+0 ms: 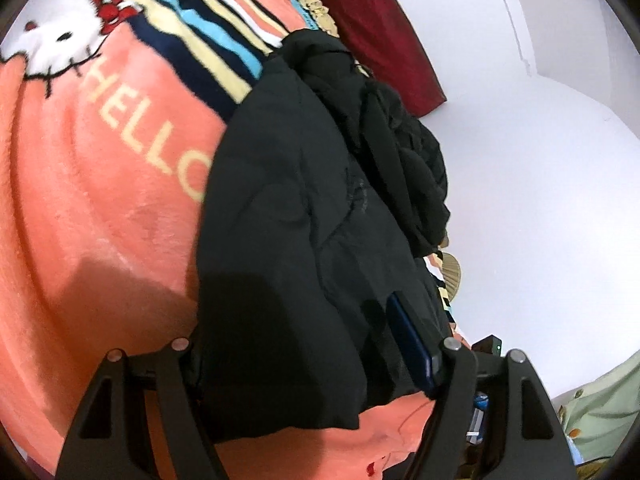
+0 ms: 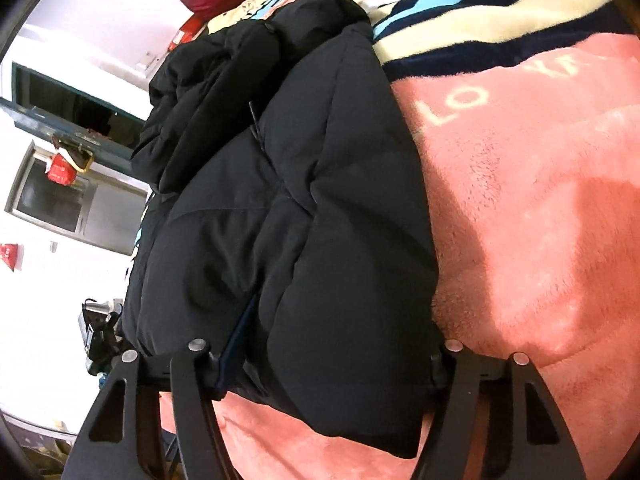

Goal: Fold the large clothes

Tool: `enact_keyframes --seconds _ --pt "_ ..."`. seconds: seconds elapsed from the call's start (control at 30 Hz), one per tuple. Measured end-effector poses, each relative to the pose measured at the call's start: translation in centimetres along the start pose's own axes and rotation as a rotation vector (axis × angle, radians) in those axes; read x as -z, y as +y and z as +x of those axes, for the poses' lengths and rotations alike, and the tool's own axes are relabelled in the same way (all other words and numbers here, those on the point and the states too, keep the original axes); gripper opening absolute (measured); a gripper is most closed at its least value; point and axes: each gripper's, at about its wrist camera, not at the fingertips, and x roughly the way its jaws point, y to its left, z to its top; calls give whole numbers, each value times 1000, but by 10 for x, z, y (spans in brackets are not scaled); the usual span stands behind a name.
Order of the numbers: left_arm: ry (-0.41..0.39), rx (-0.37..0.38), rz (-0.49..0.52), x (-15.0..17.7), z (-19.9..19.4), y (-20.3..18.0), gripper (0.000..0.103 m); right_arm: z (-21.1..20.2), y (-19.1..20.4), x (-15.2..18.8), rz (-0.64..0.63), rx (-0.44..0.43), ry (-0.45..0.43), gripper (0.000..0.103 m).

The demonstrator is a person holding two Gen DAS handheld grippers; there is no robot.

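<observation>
A large black puffer jacket lies lengthwise on a pink Hello Kitty blanket, its sides folded in and a bunched sleeve or hood at the far end. My left gripper is open wide, its jaws either side of the jacket's near hem; a dark blue lining edge shows by the right finger. In the right wrist view the jacket fills the middle. My right gripper is open wide, straddling the near hem without pinching it.
The blanket covers a bed. A dark red pillow lies at the far end by a white wall. A window and door frame are at left in the right wrist view. Small items sit beside the bed.
</observation>
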Motion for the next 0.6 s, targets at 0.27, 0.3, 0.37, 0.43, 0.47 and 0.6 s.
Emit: enact_keyframes --seconds 0.27,0.3,0.37,0.43,0.47,0.6 --pt "13 -15 107 7 7 -31 48 6 19 2 -78 -40 20 32" --pt "19 -31 124 8 9 -35 42 6 22 2 -86 -42 17 29" --pt "18 -35 139 9 8 -41 26 4 27 2 -101 -45 0 24" --pt "-1 -25 148 7 3 -51 22 -3 32 0 -114 -69 -42 20" --pt "-9 -19 150 4 2 -56 20 -8 35 -1 -115 -88 -65 20" --pt "-55 19 180 -11 -10 -83 18 -31 39 -10 -93 -184 -166 18"
